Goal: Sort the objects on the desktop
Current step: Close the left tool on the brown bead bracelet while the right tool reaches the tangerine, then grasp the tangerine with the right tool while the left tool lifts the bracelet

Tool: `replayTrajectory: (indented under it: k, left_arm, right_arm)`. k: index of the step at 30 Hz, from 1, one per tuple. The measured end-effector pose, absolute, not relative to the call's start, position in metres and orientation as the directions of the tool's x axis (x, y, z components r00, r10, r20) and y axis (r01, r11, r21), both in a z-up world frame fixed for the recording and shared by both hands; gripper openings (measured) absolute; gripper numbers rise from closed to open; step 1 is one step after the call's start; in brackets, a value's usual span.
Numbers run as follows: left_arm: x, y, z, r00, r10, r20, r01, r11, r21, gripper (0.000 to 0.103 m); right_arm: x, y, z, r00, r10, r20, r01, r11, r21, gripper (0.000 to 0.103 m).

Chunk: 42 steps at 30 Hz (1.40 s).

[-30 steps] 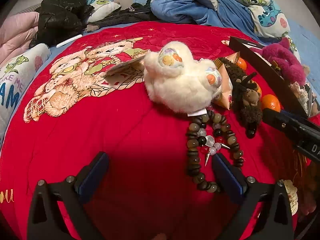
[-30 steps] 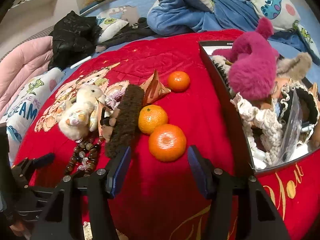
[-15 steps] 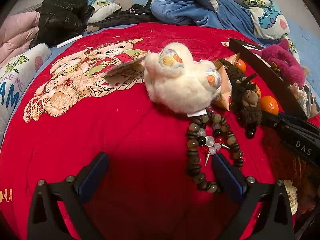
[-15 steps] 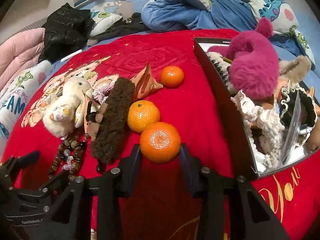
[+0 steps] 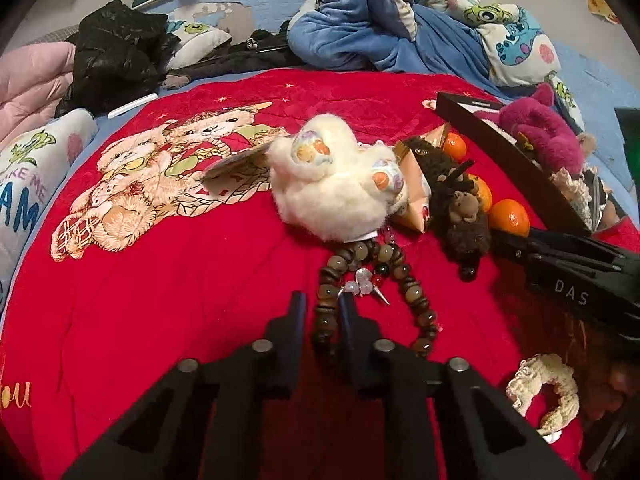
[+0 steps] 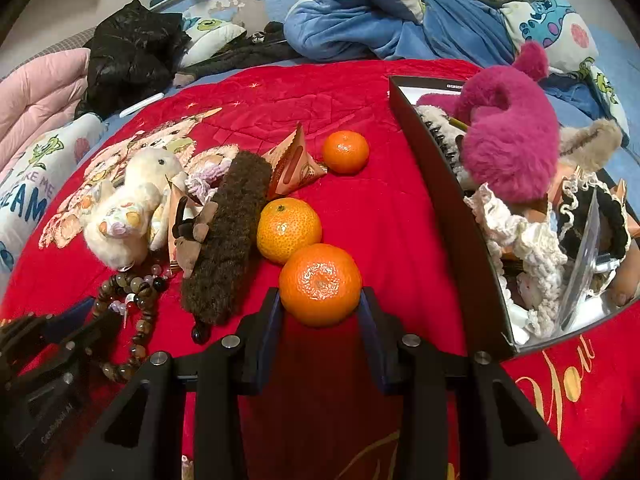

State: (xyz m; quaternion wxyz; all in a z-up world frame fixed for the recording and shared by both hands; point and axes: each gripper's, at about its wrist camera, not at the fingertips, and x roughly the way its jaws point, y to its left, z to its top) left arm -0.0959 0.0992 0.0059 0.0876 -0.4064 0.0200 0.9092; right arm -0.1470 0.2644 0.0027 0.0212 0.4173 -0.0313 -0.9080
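- My left tongs [image 5: 323,312] pinch one strand of the bead bracelet [image 5: 374,280] on the red blanket [image 5: 160,280].
- My right tongs [image 6: 320,308] grip the nearest orange [image 6: 320,285]; the box [image 6: 452,216] sits at two o'clock.

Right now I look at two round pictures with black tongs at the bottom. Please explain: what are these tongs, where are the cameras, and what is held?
A person holds one two-finger gripper in each hand; a fisheye camera rides on each. In the left view, the left gripper has closed on a brown bead bracelet. In the right view, the right gripper clamps the nearest orange mandarin. All lies on a red quilted blanket, beside a black box full of plush toys.
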Motion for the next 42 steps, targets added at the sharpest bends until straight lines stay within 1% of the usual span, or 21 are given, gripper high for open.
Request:
replayTrajectory:
  k: [3,5,12,15,29,33,37,42]
  left_arm:
    - [-0.095,0.093,0.011,-0.643,0.152,-0.75,-0.167,-0.984,-0.057,0.011]
    - [-0.089,0.093,0.019,-0.656,0.142,-0.741,-0.165,-0.985,-0.043,0.011]
    - [-0.074,0.109,0.035,-0.688,0.171,-0.706,-0.204,-0.978,-0.038,0.011]
    - [-0.068,0.118,0.037,-0.701,0.173,-0.692,-0.22,-0.975,-0.021,0.011]
    - [-0.055,0.132,0.046,-0.708,0.22,-0.671,-0.248,-0.967,-0.055,0.011]
    - [-0.055,0.145,0.05,-0.7,0.221,-0.68,-0.254,-0.966,-0.052,0.011]
    - [-0.045,0.166,0.063,-0.724,0.23,-0.65,-0.282,-0.959,-0.025,0.011]
    - [-0.036,0.194,0.071,-0.724,0.254,-0.642,-0.297,-0.954,-0.042,0.011]
  right_arm:
    - [-0.147,0.264,0.003,-0.648,-0.066,-0.758,0.014,-0.997,0.075,0.038]
    - [-0.146,0.265,0.003,-0.646,-0.078,-0.759,0.017,-0.996,0.087,0.038]
    - [-0.144,0.267,0.006,-0.642,-0.1,-0.76,0.034,-0.994,0.103,0.037]
    - [-0.142,0.269,0.008,-0.646,-0.127,-0.752,0.042,-0.99,0.132,0.036]
    - [-0.134,0.276,0.022,-0.671,-0.172,-0.722,0.055,-0.982,0.182,0.036]
    - [-0.133,0.281,0.03,-0.683,-0.183,-0.707,0.054,-0.978,0.201,0.036]
    - [-0.128,0.29,0.039,-0.701,-0.203,-0.684,0.056,-0.971,0.231,0.036]
    - [-0.119,0.308,0.049,-0.723,-0.207,-0.659,0.043,-0.966,0.256,0.036]
